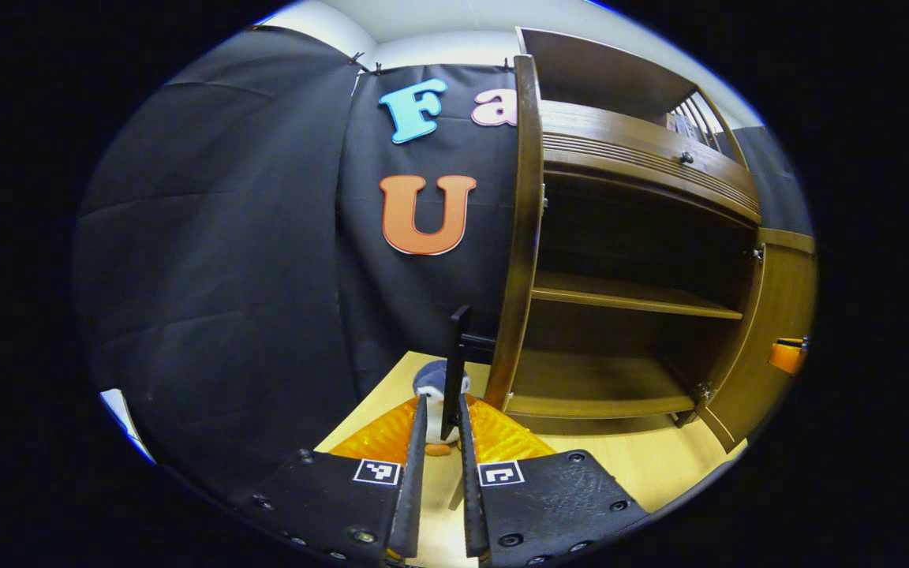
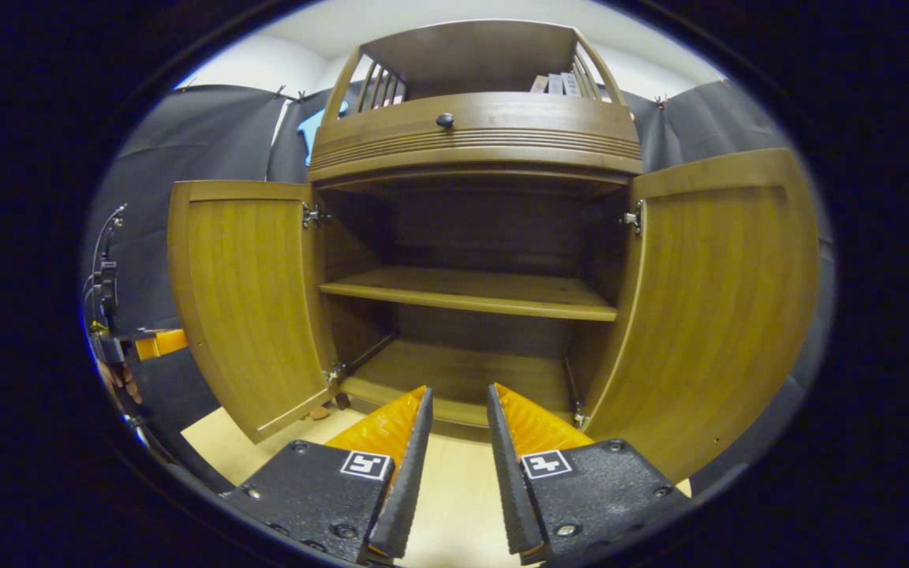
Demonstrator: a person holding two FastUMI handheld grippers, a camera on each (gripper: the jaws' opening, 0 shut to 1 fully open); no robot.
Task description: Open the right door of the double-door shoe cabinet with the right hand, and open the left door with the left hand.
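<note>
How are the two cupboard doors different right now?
In the right gripper view, the left door and the right door swing opposite ways: the left door's hinges sit on its right edge, the right door's on its left edge. In the left gripper view, the left tongs are closed on the left door's dark handle; the right tongs stand open, holding nothing. Both doors are brown wood and wide open.

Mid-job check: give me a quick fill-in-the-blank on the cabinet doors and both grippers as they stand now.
1. Both doors of the shoe cabinet, the left door and the right door, stand ____.
2. The shelf inside holds ____ shoes.
3. The right gripper has its jaws ____, holding nothing.
4. The left gripper has a thin black ____ between its fingers.

Missing words: open; no; open; handle
</note>
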